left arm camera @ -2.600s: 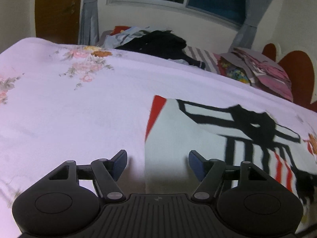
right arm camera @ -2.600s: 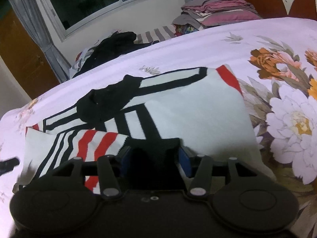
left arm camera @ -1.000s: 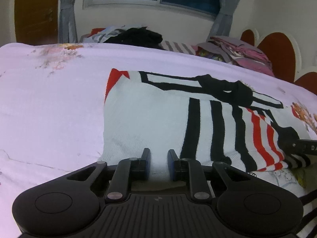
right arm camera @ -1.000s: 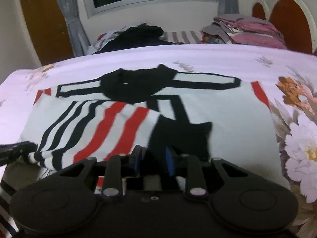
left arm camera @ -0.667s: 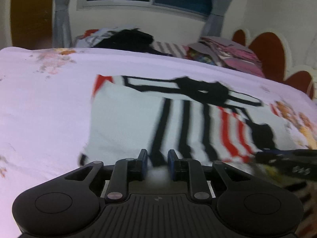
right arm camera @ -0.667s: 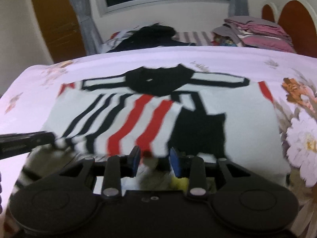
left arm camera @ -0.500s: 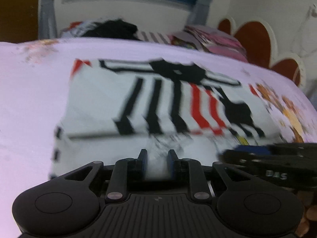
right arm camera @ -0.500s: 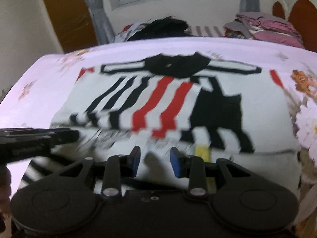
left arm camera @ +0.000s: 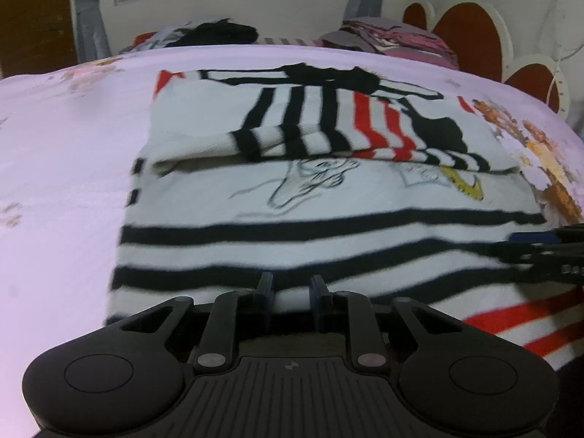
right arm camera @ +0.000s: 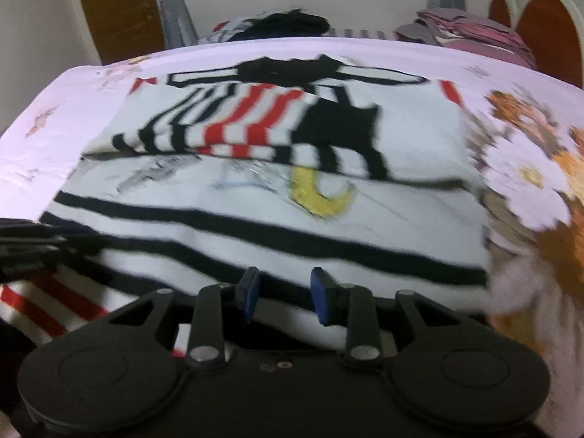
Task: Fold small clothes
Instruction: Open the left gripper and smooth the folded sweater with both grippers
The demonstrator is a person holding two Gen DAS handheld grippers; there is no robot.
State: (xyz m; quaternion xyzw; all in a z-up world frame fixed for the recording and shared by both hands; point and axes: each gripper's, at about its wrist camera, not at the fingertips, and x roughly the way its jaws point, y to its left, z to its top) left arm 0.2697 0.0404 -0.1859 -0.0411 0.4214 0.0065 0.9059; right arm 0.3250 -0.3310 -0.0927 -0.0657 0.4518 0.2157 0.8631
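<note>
A white knit sweater (left arm camera: 328, 197) with black and red stripes and a cartoon print lies on the lilac floral bedsheet (left arm camera: 62, 146). Its sleeves are folded across the chest. It also shows in the right wrist view (right arm camera: 270, 197). My left gripper (left arm camera: 291, 288) is shut on the sweater's lower hem at the left and holds it up. My right gripper (right arm camera: 283, 294) is shut on the hem at the right. The right gripper shows at the right edge of the left wrist view (left arm camera: 547, 252), and the left gripper at the left edge of the right wrist view (right arm camera: 29, 252).
A pile of dark clothes (left arm camera: 215, 33) and a stack of folded pink and grey clothes (left arm camera: 394, 36) lie at the far side of the bed under the window. A red scalloped headboard (left arm camera: 471, 33) stands at the right. A brown door (right arm camera: 116, 7) is at the back left.
Both grippers closed on the sweater's hem, then drew it back toward me and up. The lower half of the sweater with the cartoon print has come into view.
</note>
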